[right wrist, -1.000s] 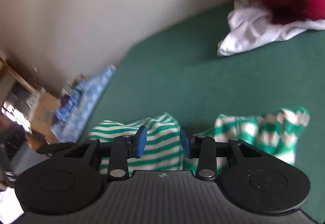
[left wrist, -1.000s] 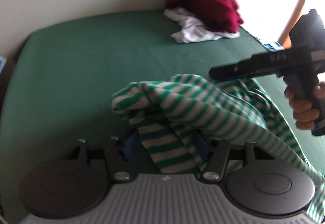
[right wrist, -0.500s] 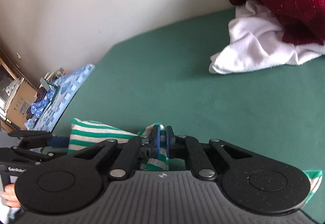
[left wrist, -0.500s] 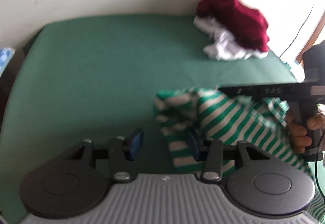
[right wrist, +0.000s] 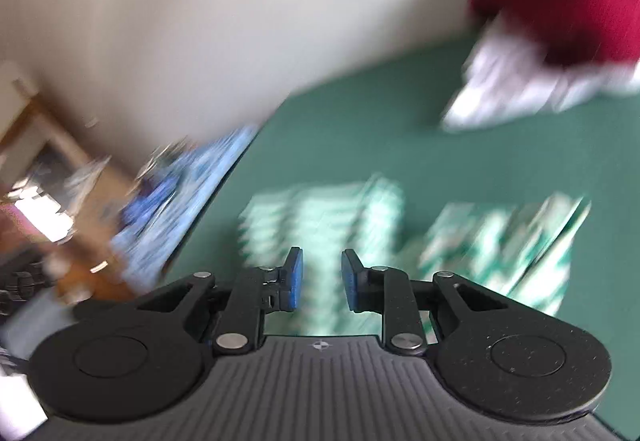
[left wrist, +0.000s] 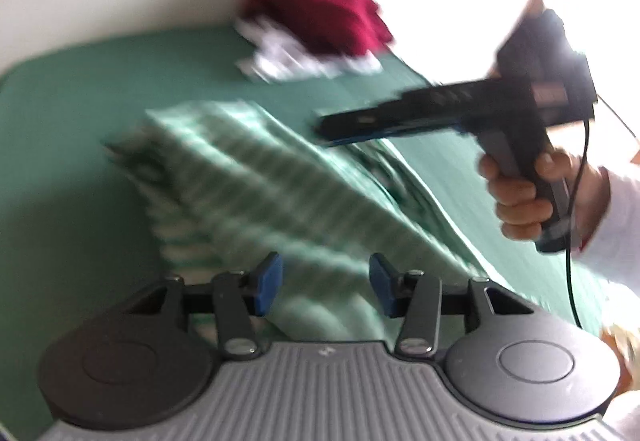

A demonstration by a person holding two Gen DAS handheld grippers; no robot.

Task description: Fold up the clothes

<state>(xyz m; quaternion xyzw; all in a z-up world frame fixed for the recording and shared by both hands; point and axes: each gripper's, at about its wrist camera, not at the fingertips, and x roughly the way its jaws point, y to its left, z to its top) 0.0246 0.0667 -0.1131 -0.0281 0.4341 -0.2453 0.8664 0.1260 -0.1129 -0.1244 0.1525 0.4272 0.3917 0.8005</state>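
One striped top (left wrist: 256,177), green and white, lies rumpled on the green bed (left wrist: 72,145), bunched into soft ridges rather than flat. We judge it light, limp knit: it will sag and slide unless we take it at a hem, cuff or shoulder seam, two points well apart. Both views are blurred, so we cannot tell sleeves from body. Our left tongs (left wrist: 326,285) stand apart just over the cloth, gripping nothing. Our right tongs (right wrist: 322,281) are apart too, above the stripes (right wrist: 320,225); in the left view their state is hidden. A red garment (left wrist: 320,17) sits on a white one (left wrist: 288,61), near the wall, well apart.
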